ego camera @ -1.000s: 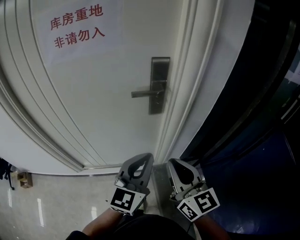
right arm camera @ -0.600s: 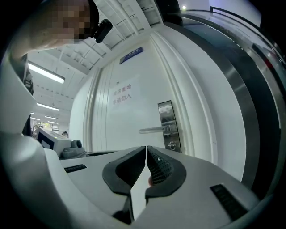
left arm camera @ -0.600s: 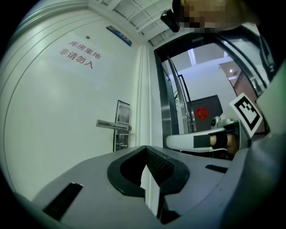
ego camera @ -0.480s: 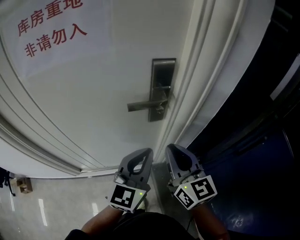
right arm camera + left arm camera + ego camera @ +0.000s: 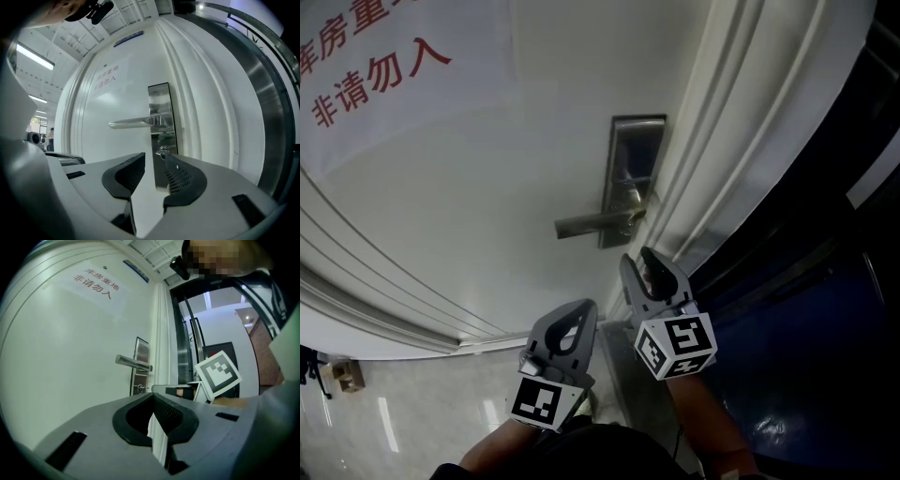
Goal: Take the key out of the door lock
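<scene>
A steel lock plate (image 5: 633,178) with a lever handle (image 5: 591,223) sits on the white door (image 5: 487,187). The key (image 5: 162,151) sticks out of the lock under the lever, and it also shows small in the left gripper view as the key (image 5: 139,387). My right gripper (image 5: 637,260) is raised just below the plate. Its jaws are opening, and nothing is between them. In the right gripper view the key shows just beyond the right gripper (image 5: 155,157), apart from its pads. My left gripper (image 5: 581,314) hangs lower and to the left, shut and empty, as the left gripper (image 5: 152,395) shows.
A paper sign with red characters (image 5: 366,66) is stuck to the door at upper left. The moulded white door frame (image 5: 722,159) runs right of the lock, with dark glass (image 5: 825,281) beyond it. Glossy floor tiles (image 5: 394,412) lie at lower left.
My right gripper has risen toward the lock plate and its jaws have parted. The left gripper has stayed low. The door looks closer in the head view.
</scene>
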`<state>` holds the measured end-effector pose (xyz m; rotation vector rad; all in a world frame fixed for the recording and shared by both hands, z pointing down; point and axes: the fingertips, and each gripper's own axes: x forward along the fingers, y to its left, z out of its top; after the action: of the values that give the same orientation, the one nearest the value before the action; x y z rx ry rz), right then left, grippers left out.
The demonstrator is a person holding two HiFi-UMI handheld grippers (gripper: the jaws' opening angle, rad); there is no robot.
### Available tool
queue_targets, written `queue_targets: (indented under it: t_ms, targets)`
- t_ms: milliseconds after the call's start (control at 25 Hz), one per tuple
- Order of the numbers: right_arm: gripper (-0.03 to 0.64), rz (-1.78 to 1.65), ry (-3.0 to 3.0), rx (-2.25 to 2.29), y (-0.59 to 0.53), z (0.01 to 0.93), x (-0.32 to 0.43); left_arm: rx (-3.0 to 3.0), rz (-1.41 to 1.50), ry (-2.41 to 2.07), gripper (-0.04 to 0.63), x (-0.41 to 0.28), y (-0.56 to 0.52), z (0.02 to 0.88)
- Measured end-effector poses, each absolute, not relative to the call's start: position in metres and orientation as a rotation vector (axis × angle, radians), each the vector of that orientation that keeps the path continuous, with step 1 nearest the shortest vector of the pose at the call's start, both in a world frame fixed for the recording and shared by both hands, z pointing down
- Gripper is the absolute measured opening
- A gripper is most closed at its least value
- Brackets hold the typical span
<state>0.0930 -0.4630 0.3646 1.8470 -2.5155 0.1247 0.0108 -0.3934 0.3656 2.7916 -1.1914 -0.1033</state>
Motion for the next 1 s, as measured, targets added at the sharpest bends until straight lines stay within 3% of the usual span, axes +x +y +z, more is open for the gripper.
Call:
queue_targets:
  t_ms: [360,1000]
  targets:
    - [0.158,0.119,-2.462,1.905,-0.504,0.372,0.093,2.785,-0.099,-1.18,0.005,0.003,-0.404,0.372]
    - [0.156,0.118,-2.401,1.959,-0.528,0.374,0.093,2.791,-0.096,-1.145,0.005,0.003,-0.408,0.375]
